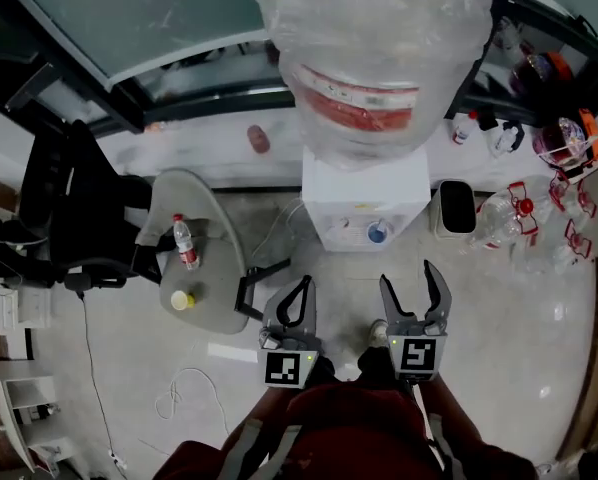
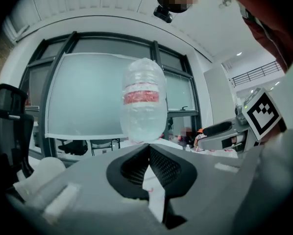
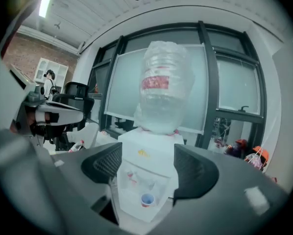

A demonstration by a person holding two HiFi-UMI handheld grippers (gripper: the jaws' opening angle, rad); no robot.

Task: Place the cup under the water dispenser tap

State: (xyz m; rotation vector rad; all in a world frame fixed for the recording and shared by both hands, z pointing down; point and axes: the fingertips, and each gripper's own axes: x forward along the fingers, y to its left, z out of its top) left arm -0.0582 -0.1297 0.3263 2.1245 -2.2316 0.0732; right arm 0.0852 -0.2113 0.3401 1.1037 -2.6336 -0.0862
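Observation:
A small blue cup stands in the tap alcove of the white water dispenser, which carries a large plastic-wrapped bottle. In the right gripper view the cup sits below the taps, far ahead between the jaws. My right gripper is open and empty, held in the air in front of the dispenser. My left gripper hangs beside it with its jaws shut and nothing in them. In the left gripper view the tips meet below the bottle.
A grey round table at the left holds a water bottle and a small yellow cup. A black office chair stands further left. A white bin and empty bottles lie right of the dispenser. A cable trails on the floor.

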